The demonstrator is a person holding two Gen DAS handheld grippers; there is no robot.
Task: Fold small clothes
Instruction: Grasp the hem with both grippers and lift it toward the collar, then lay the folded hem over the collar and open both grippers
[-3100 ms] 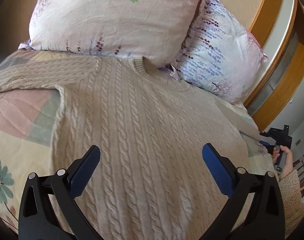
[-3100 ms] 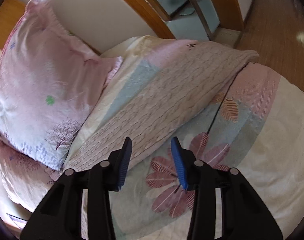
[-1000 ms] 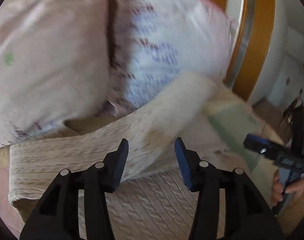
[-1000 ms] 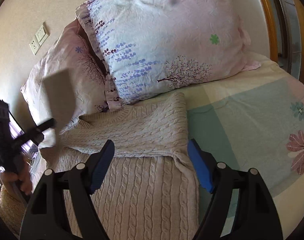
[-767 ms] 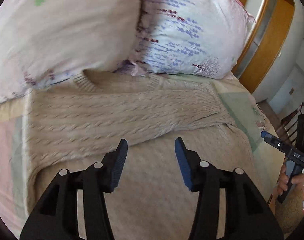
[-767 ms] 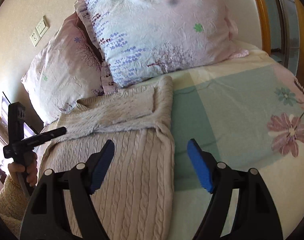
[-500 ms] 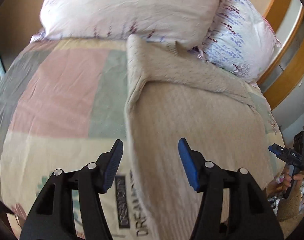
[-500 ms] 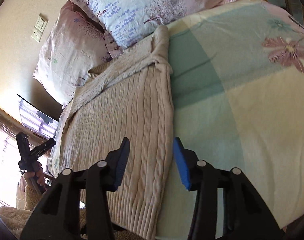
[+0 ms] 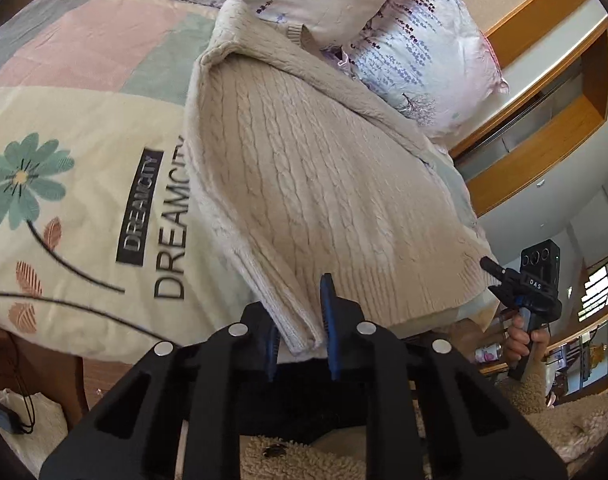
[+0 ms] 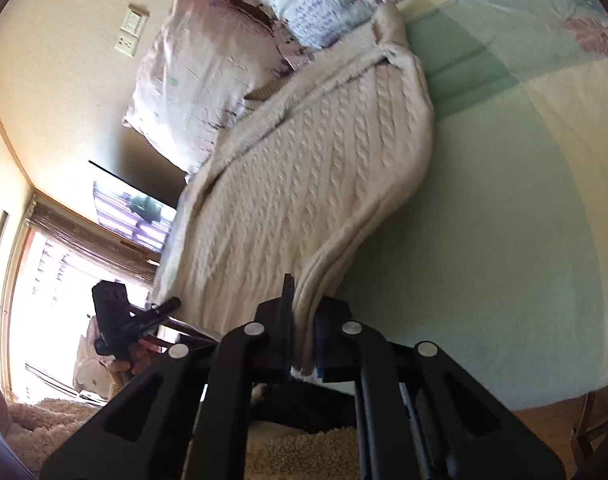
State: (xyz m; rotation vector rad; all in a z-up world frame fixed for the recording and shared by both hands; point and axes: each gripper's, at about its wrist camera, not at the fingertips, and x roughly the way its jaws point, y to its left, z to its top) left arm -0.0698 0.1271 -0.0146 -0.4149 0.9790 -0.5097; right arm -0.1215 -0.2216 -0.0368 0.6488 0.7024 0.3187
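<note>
Both claws have dropped from hovering over the sweater's body to its bottom hem, and each is now clenched on a hem corner: half a second earlier their jaws stood apart above the knit, and now the left claw pinches the doubled ribbed edge at the 6 o'clock foot of its view, while the right claw grips the other corner the same way. With the sleeves already laid across the chest, this reads as the start of the bottom-to-top fold, so the task seems past its halfway mark and the likely next move is to carry the hem up toward the collar. The sweater lies flat on the bed, its collar at 12 o'clock against the pillows and its hem hanging just over the bed's near edge. It is a cream cable-knit, thick and soft, with a ribbed band along the bottom; the folded sleeves make a raised ridge across the shoulders toward 1 o'clock. In the right wrist view the knit bows slightly along its side edge, which suggests the fabric may sag between the two grips once lifted.
</note>
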